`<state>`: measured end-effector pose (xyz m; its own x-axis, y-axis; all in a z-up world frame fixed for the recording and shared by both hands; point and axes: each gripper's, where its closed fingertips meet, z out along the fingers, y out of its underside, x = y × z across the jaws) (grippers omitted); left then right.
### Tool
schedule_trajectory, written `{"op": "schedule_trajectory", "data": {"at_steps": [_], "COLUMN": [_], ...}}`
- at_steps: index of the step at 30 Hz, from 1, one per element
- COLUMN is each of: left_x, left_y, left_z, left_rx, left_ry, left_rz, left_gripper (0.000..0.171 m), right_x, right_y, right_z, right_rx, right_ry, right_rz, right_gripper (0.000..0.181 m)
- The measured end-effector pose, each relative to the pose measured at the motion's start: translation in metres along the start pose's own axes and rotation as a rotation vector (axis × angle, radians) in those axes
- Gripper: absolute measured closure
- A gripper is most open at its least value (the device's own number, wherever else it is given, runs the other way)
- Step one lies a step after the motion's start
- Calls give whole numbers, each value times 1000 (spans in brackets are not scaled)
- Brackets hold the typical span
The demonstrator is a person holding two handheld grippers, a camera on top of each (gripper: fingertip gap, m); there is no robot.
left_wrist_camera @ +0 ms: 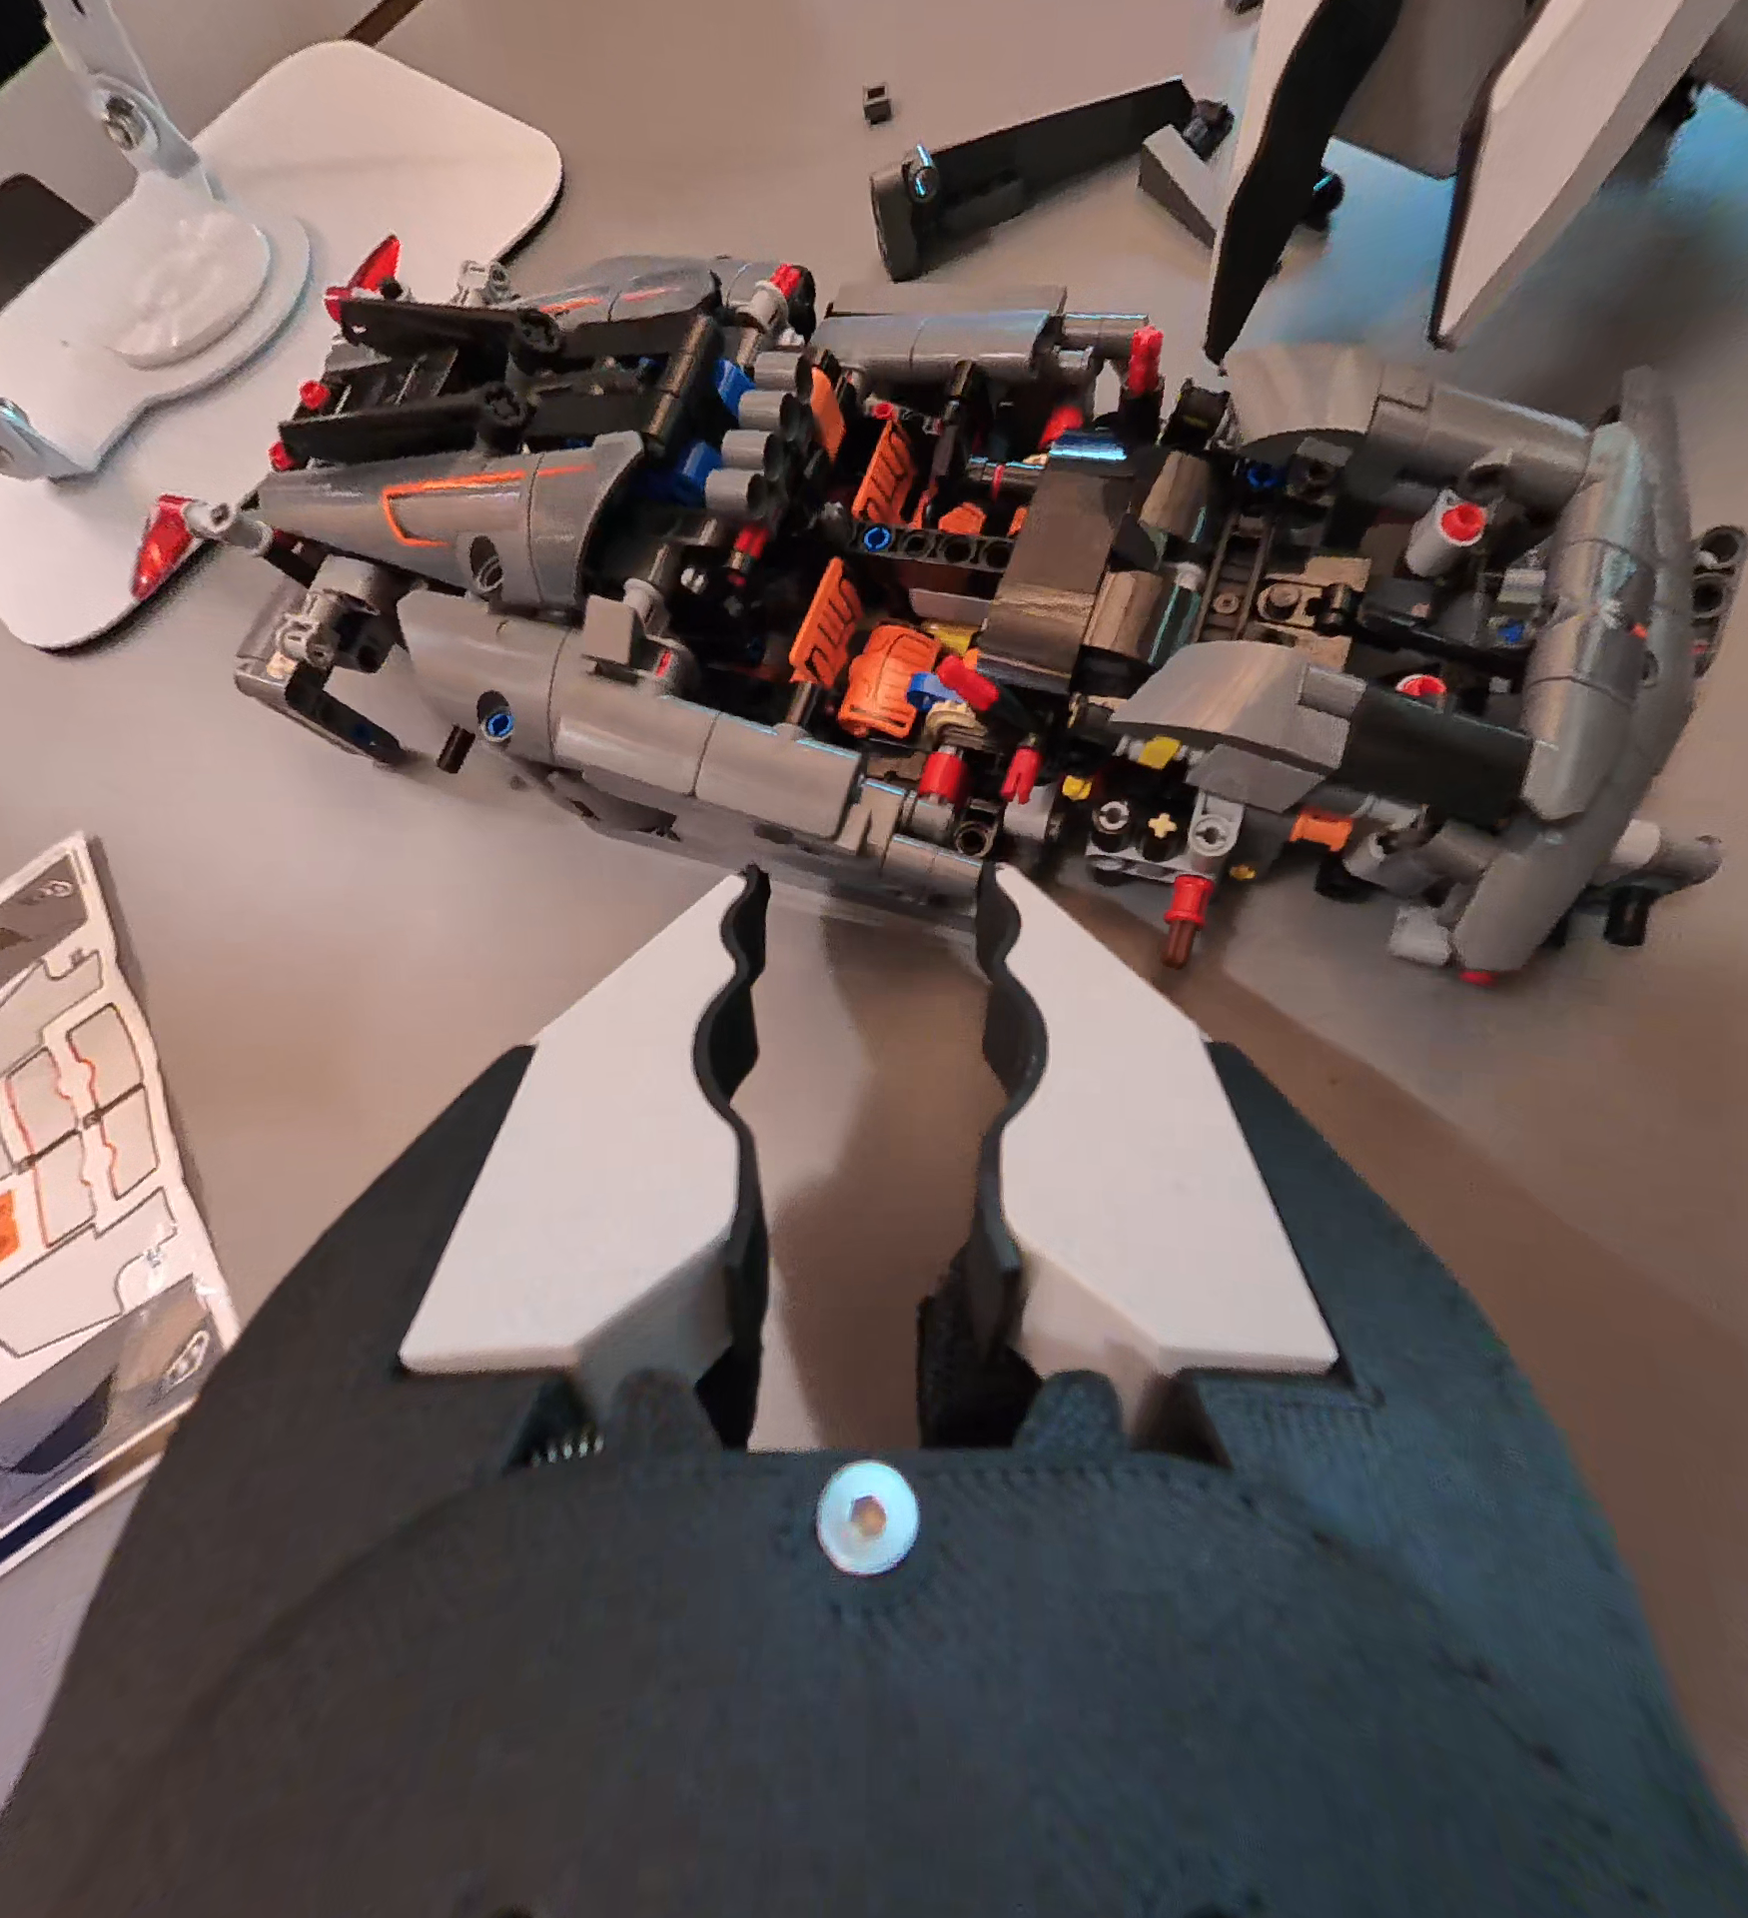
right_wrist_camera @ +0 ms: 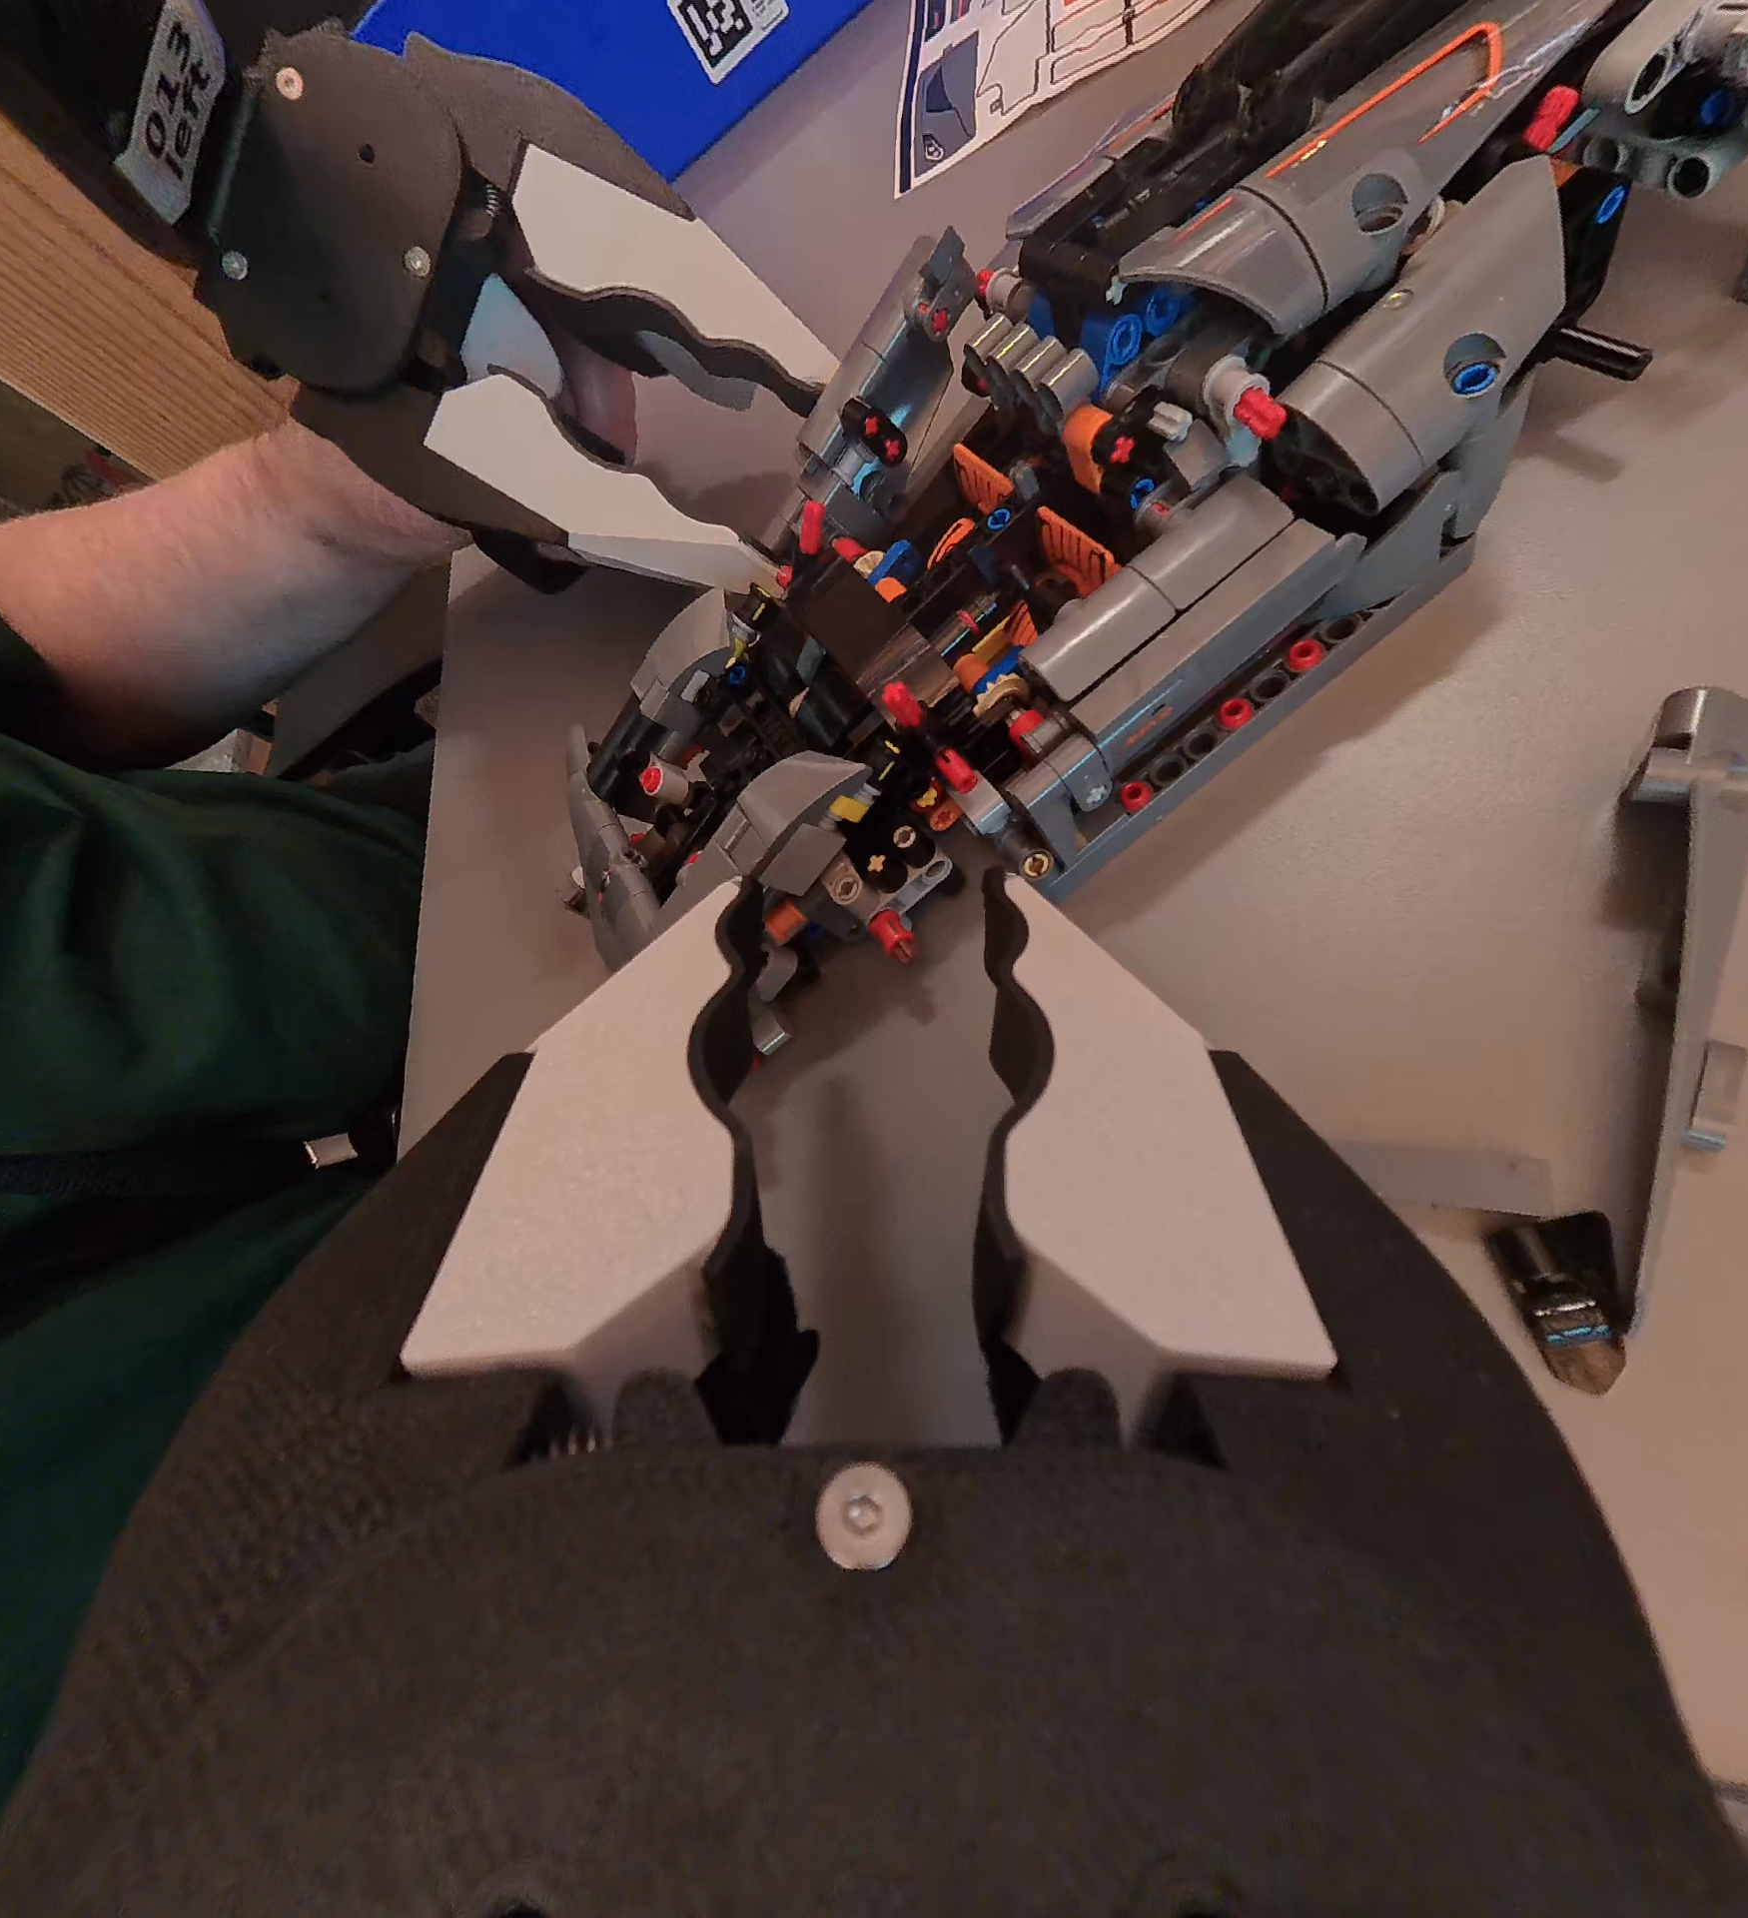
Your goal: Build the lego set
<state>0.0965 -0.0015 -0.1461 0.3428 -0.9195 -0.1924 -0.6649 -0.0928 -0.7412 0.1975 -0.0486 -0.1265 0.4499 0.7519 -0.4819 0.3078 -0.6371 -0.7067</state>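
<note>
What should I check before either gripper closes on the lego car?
1. Left gripper empty: ok, jaws apart with only table showing between them.
2. Right gripper empty: ok, jaws apart, nothing held.
3. Car sitting flat on the table: cannot tell; in the right wrist view one side looks raised.
4. Left gripper lined up on the car: ok, its tips sit at the grey side panel.
5. Loose grey panel piece within reach: ok, it lies alone on the table, right of the car.
6. Sticker sheet clear of the work: ok, it lies off to the left side.
</note>
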Motion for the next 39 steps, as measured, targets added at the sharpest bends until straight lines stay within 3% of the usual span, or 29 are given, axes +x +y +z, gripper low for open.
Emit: {"op": "schedule_trajectory", "data": {"at_steps": [11,20,24,39], "left_x": [8,7,8,8], "left_y": [-4,-9,-9,-8], "left_z": [-1,-3,-3,-4], "left_rx": [54,95,96,97], "left_ry": [188,276,284,265], "left_rz": [-180,-285,-291,-240], "left_gripper": [131,140,140,142], "right_x": [8,31,36,32], "right_y": [-4,-20,-25,-21], "right_z": [-3,0,4,3], "right_rx": [32,133,142,119], "right_ry": [15,122,164,172], "right_rz": [26,67,52,-14], "right_gripper": [144,158,171,173]}}
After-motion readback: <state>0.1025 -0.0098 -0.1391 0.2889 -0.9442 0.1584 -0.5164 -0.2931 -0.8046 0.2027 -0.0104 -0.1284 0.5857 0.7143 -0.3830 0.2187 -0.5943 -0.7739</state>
